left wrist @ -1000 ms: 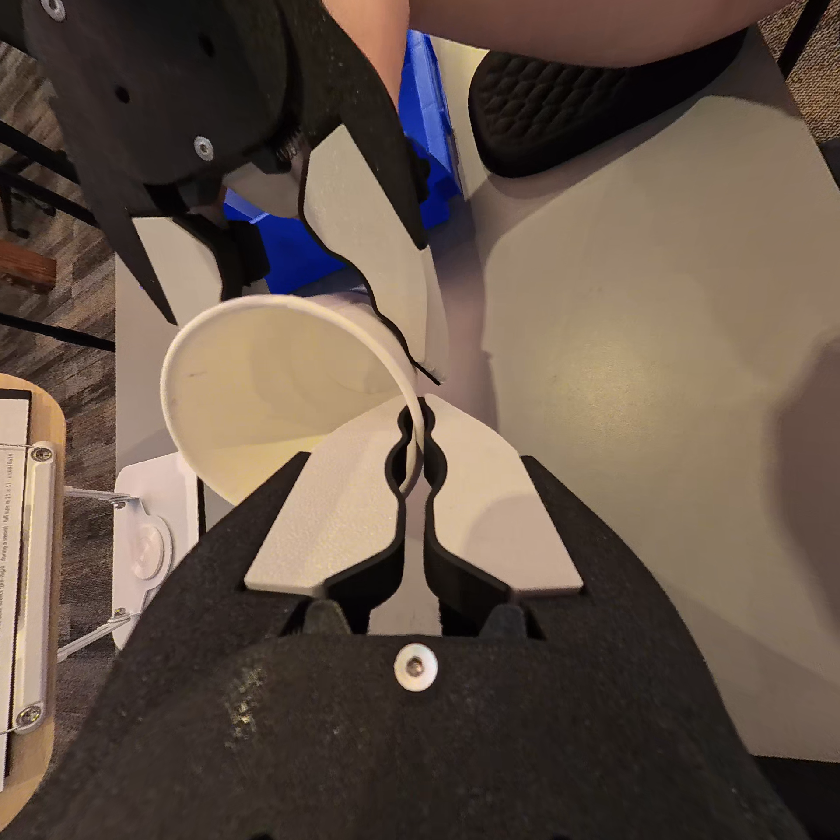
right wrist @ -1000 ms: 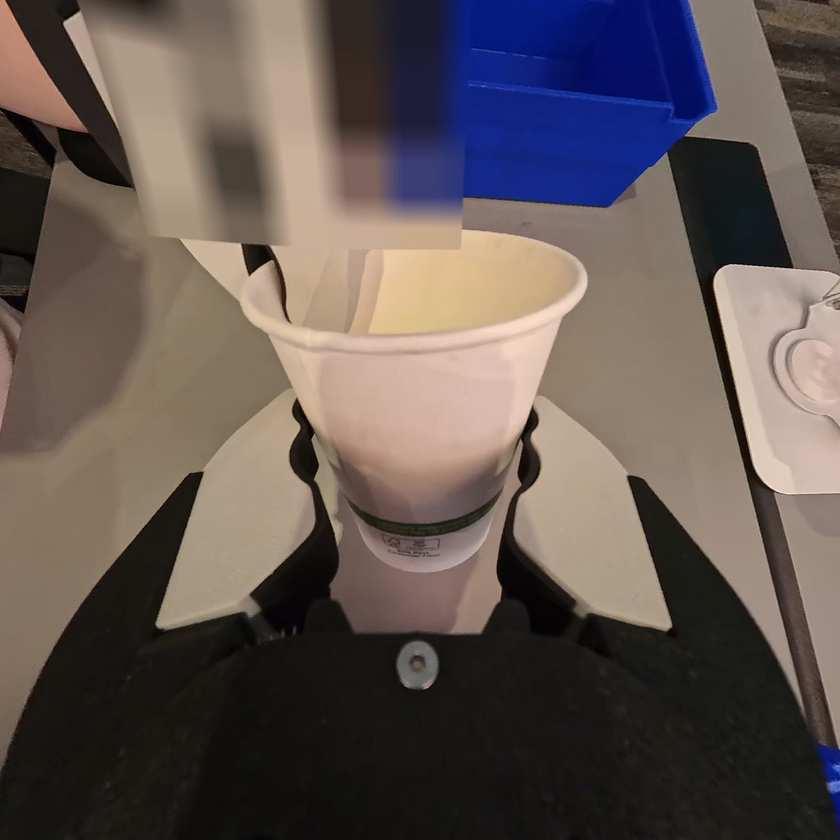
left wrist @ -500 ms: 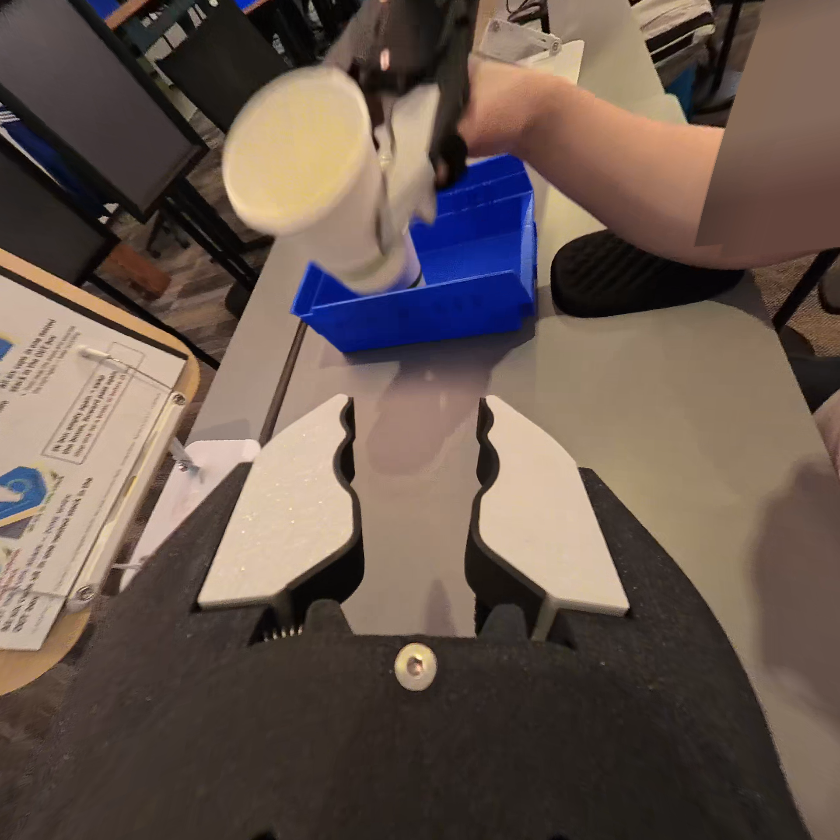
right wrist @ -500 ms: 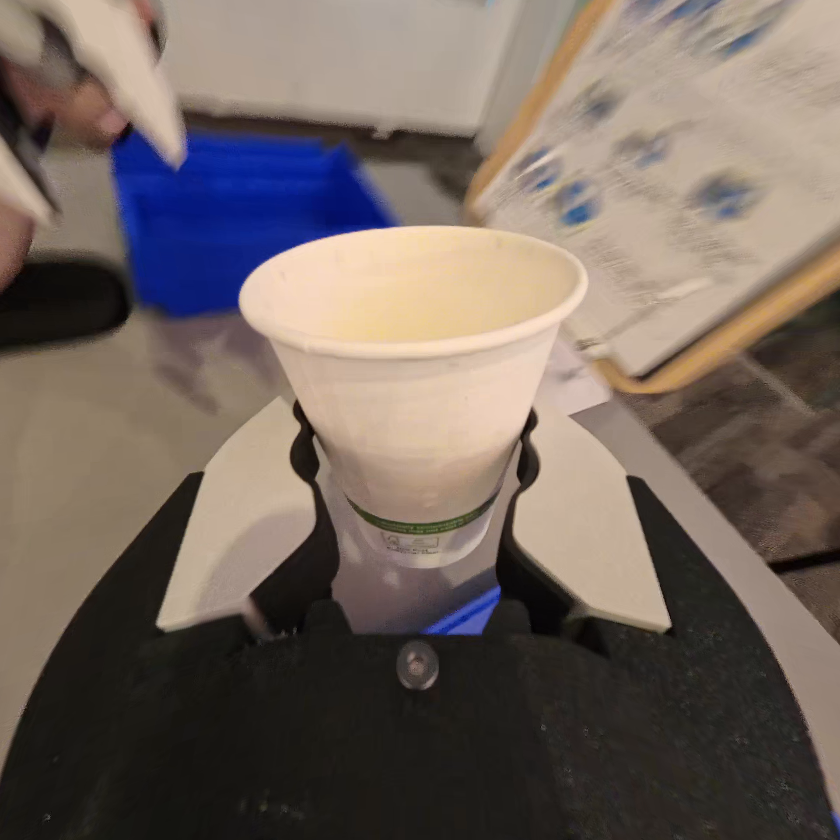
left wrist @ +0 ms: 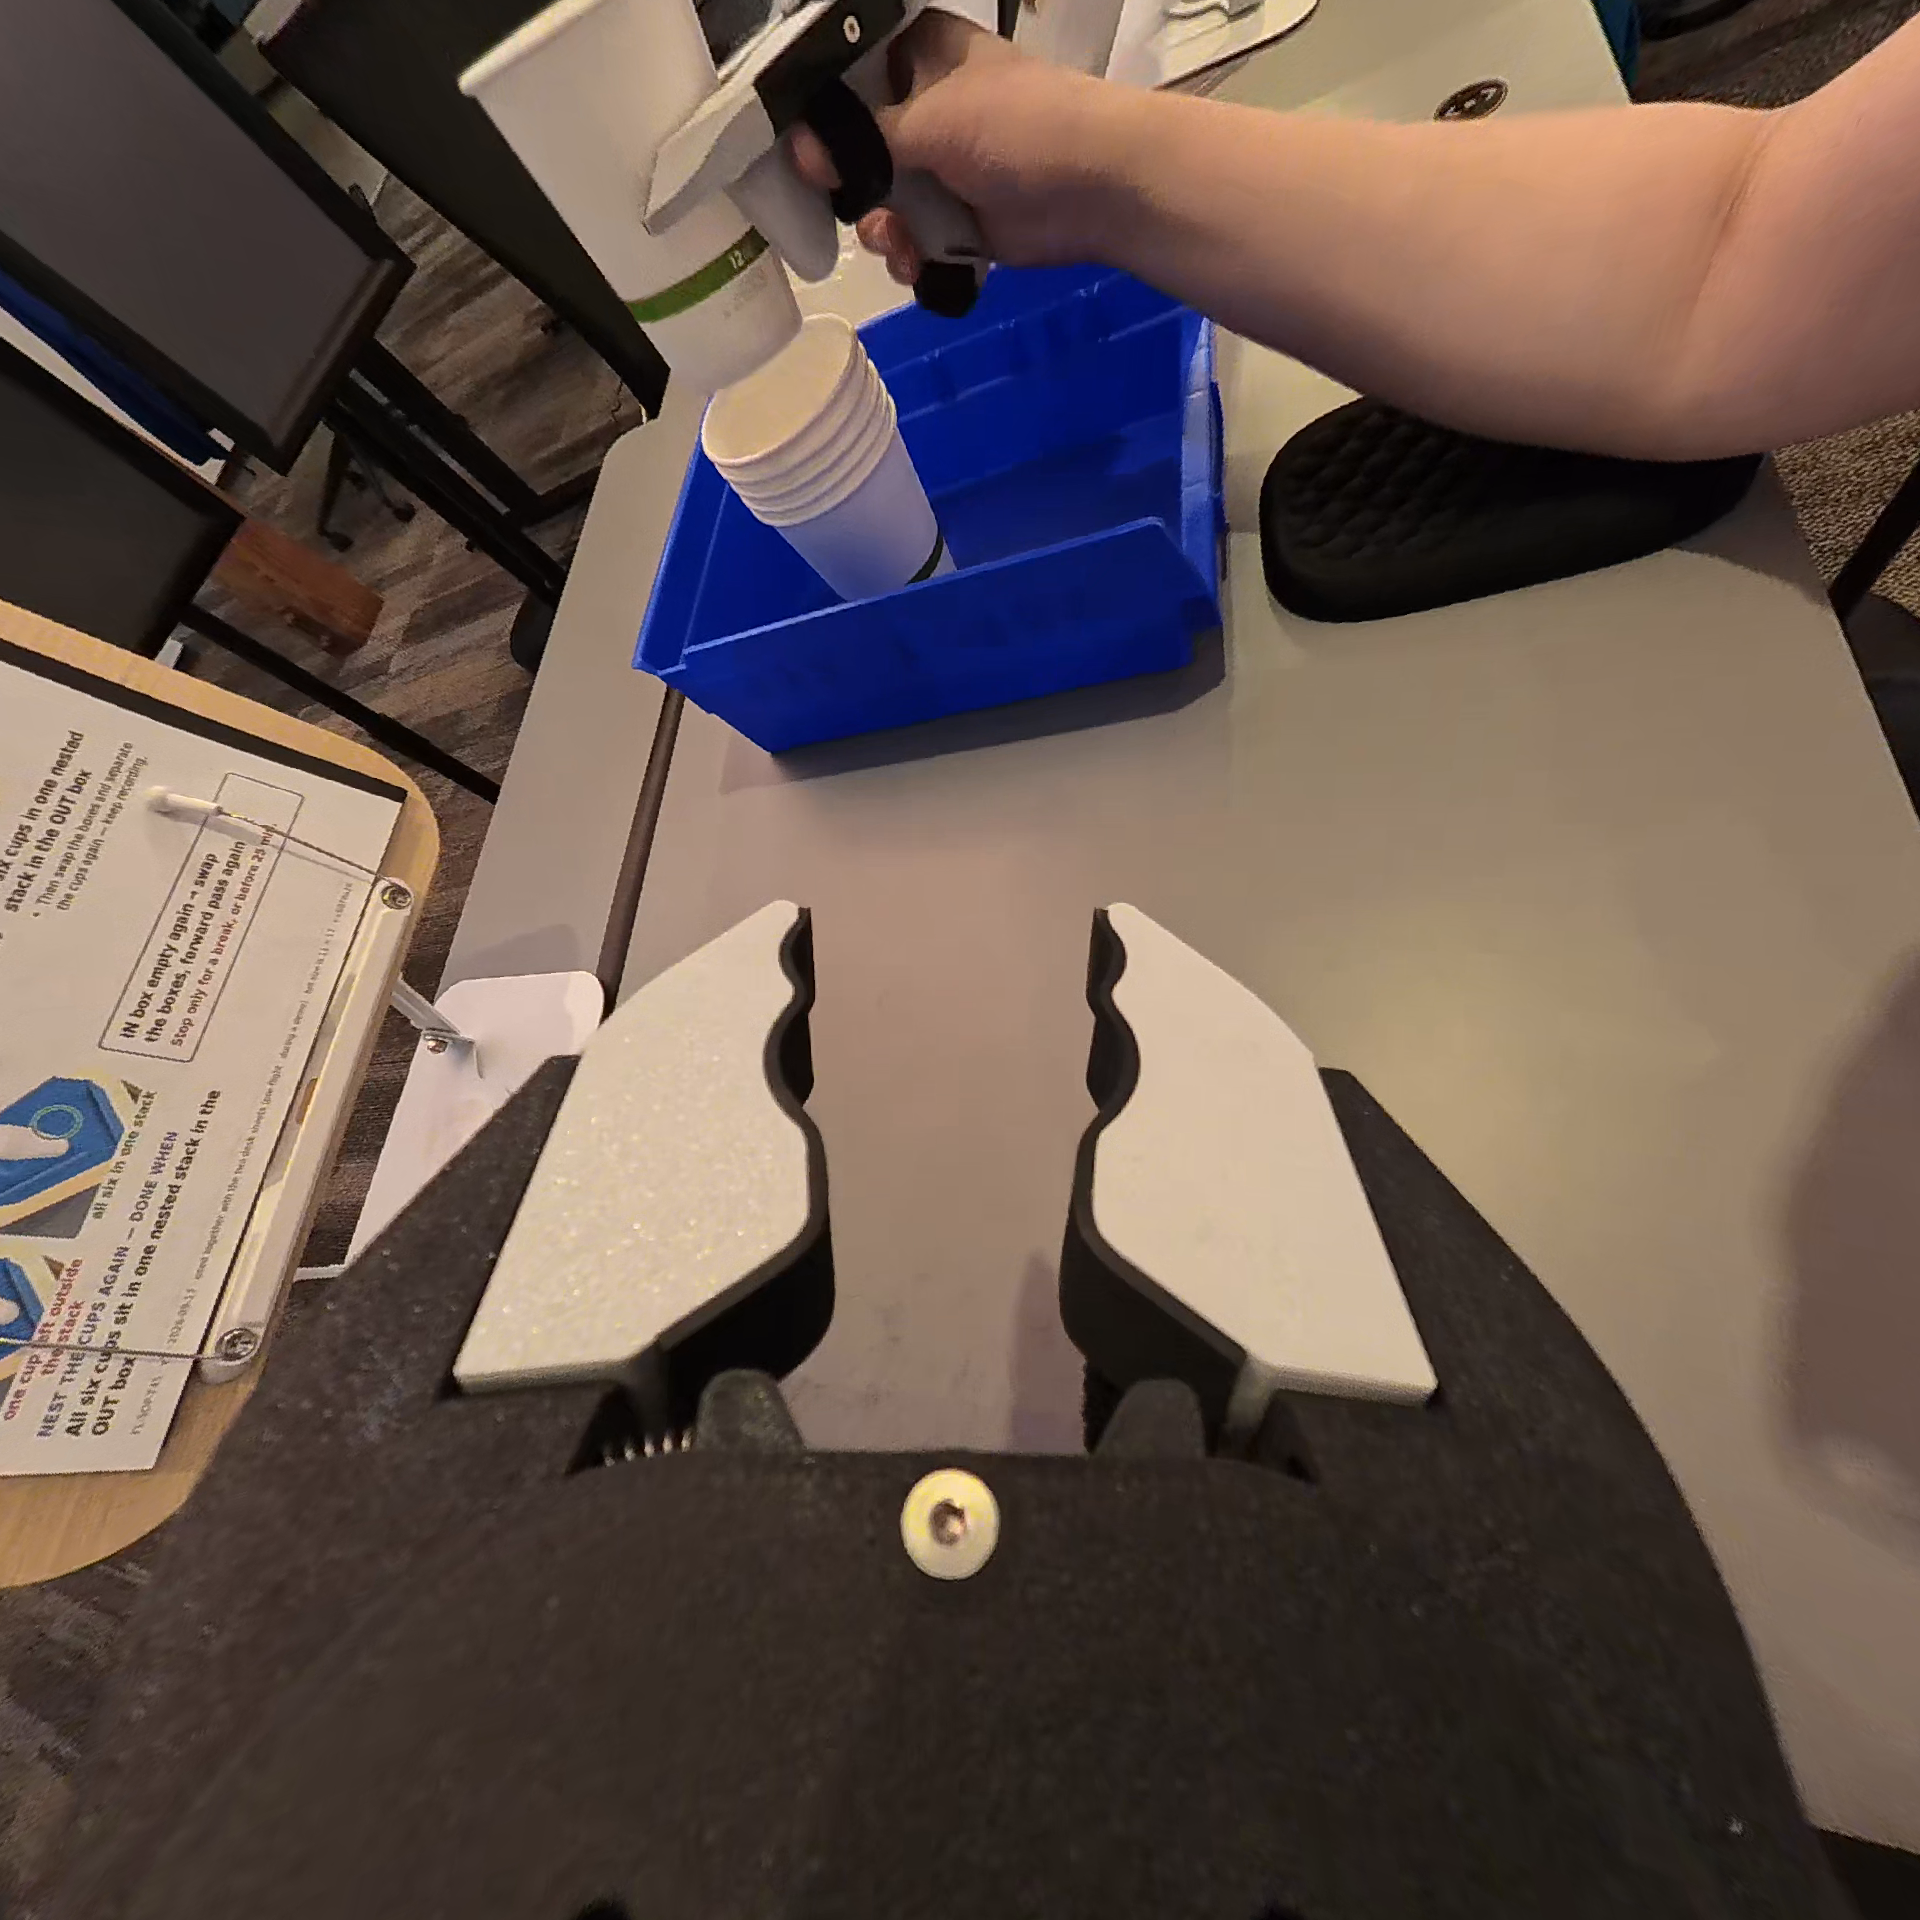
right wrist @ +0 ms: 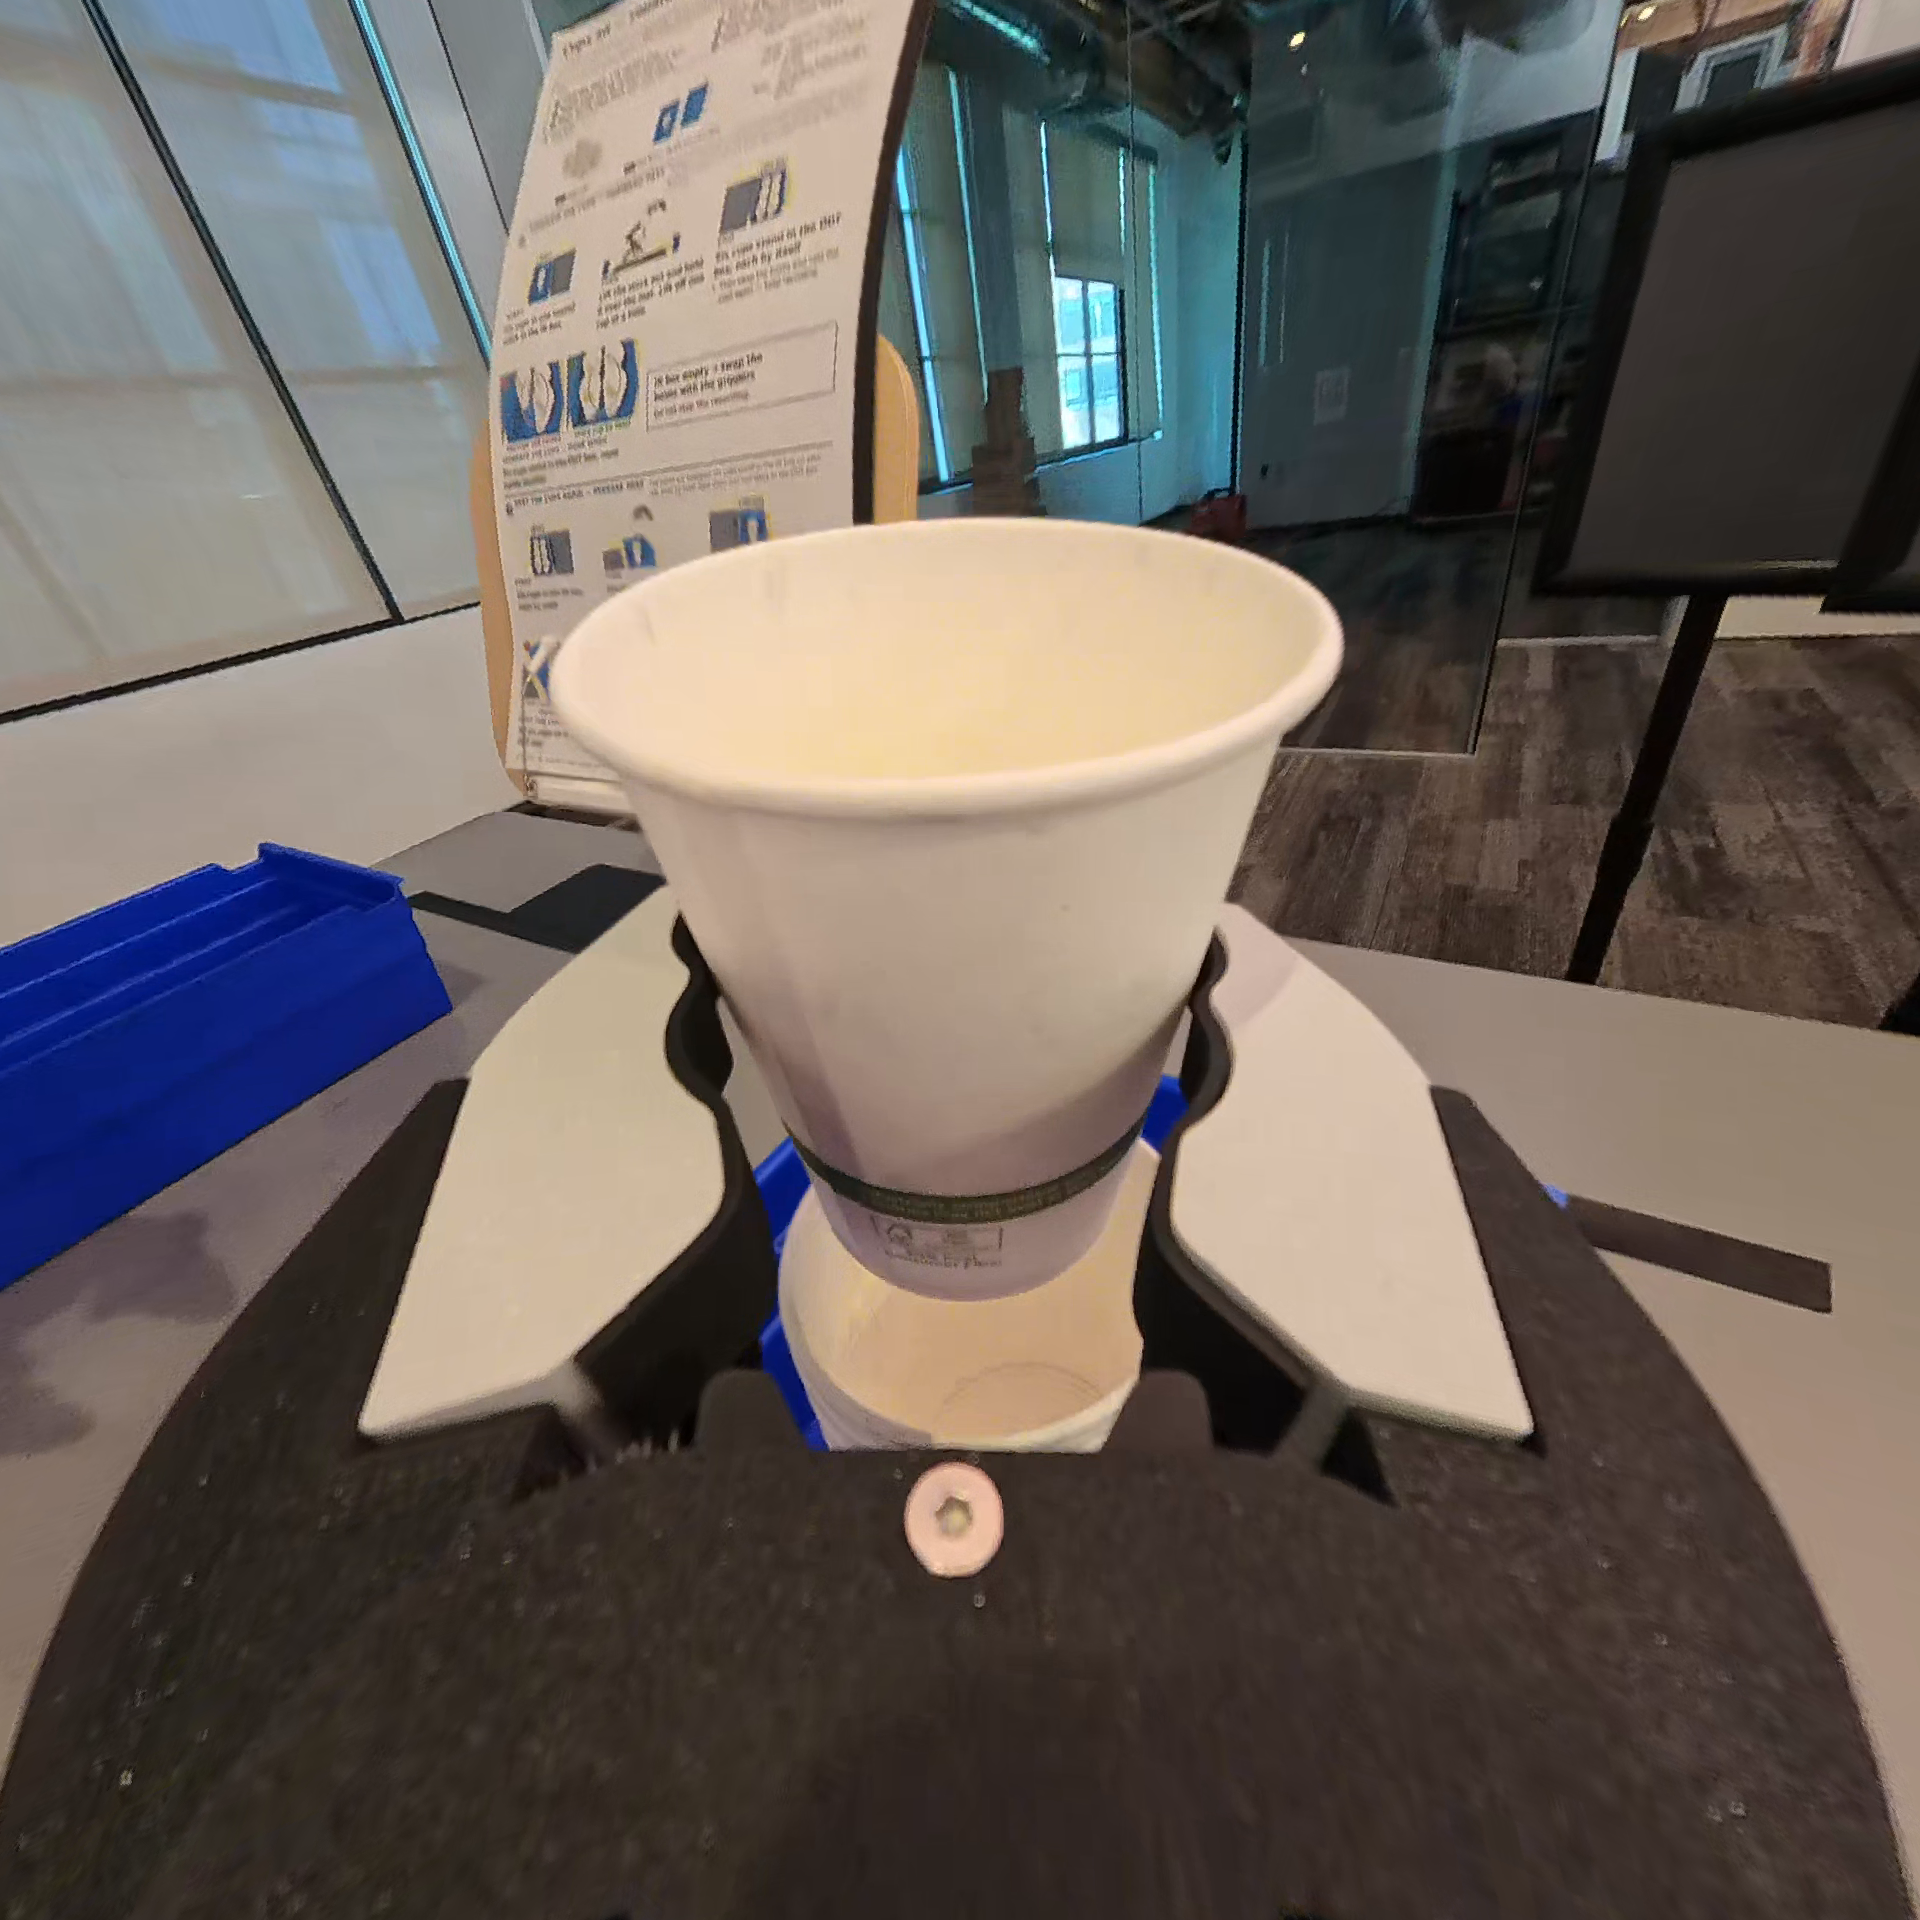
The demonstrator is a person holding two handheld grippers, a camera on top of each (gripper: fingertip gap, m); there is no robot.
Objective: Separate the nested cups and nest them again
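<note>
Surface: grey tabletop [left wrist: 1351,883], your open-fronted blue plastic bin [left wrist: 935,634] on it.
Stack: nested white paper cups [left wrist: 831,468], leaning in bin.
Right gripper [right wrist: 940,1039]: clamping a white paper cup [right wrist: 956,831], base just above stack mouth; misaligned, you could topple the stack.
Left gripper [left wrist: 948,997]: wide, empty.

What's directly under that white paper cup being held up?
Under the white paper cup, gripped by the right hand-held gripper, a tilted stack of nested white paper cups stands in the blue plastic bin. Its top cup looks empty; the bin floor beneath is hidden.
</note>
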